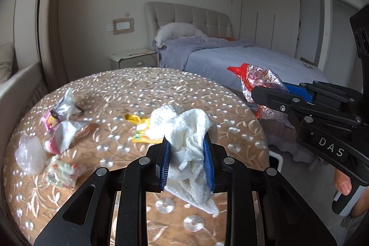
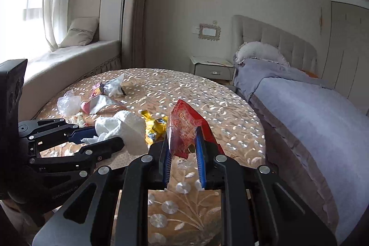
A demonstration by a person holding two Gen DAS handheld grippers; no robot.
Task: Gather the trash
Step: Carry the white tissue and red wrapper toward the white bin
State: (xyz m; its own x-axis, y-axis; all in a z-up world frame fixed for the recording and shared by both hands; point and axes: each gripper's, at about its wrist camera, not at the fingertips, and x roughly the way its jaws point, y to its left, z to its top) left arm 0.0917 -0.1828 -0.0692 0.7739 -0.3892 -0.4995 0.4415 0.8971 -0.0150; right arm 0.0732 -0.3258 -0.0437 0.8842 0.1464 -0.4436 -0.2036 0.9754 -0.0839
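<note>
So both hands are loaded, and the litter left on the table (image 1: 242, 130) lies far and left of both.

Going left to right across the table in the left wrist view: a clear bag (image 1: 28, 153) sits at the left edge, with a patterned scrap (image 1: 63, 173) just near of it. Next come a pink-and-white wrapper (image 1: 62, 135) and, farther off, a silvery wrapper (image 1: 64, 105). A yellow wrapper (image 1: 143, 128) lies near the middle, partly hidden behind the tissue (image 1: 189, 146). That tissue is crumpled and clamped between the fingers of the left gripper (image 1: 186, 163), hanging off the table. At the right, the right gripper (image 2: 183, 153) has its fingers clamped on a red bag (image 2: 184, 128), which stands upright out of the fingers, clear of the cloth.

No bin shows in either view, so I cannot tell where the two loads go. By my judgement both must be dropped before anything else is picked up. After that, the left gripper is the nearer one to the cluster at the left edge. The yellow wrapper lies between the two grippers, just beyond their tips, its long axis running near to far, so either could take it.
</note>
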